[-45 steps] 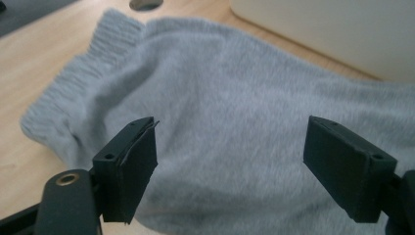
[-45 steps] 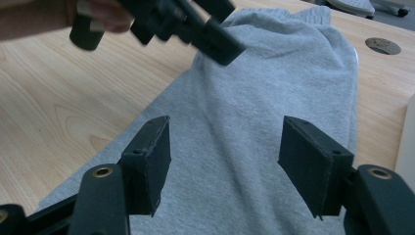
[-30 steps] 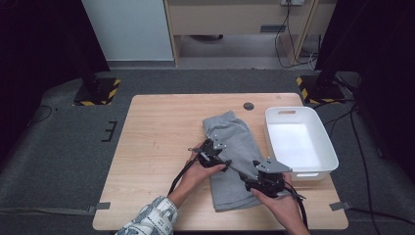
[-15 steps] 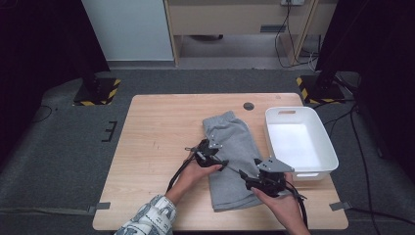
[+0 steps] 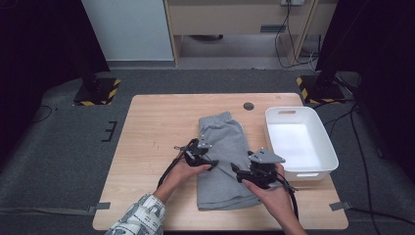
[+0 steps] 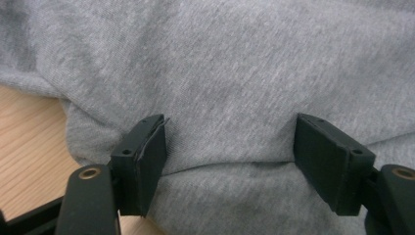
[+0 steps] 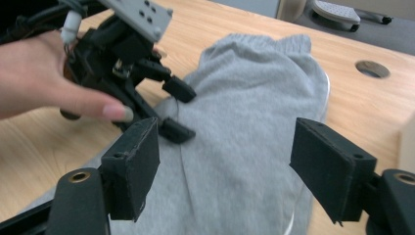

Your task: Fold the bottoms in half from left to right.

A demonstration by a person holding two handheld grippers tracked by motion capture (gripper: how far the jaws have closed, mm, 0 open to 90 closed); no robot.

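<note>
High view shows the grey shorts (image 5: 225, 161) lying flat mid-table, just left of the white bin (image 5: 299, 142). Soft, light and floppy, they will sag unless pinched at folds or hems. The left gripper (image 5: 209, 164), jaws just closing but wide apart, straddles a fold ungripped; the right gripper (image 5: 238, 175), just opening, holds nothing. Bare table (image 5: 156, 122) lies left and far.

The setting is judged to be a laboratory or test room arranged for recording. A plain wooden table (image 5: 161, 122) is set on grey carpet (image 5: 58, 171), flanked by two stand bases marked with yellow-and-black hazard tape (image 5: 95, 91). Dark curtains (image 5: 39, 44) are hung at both sides. Cables (image 5: 288, 44) are run beneath a bench at the rear, and tape strips (image 5: 98, 207) are fixed to the floor.
</note>
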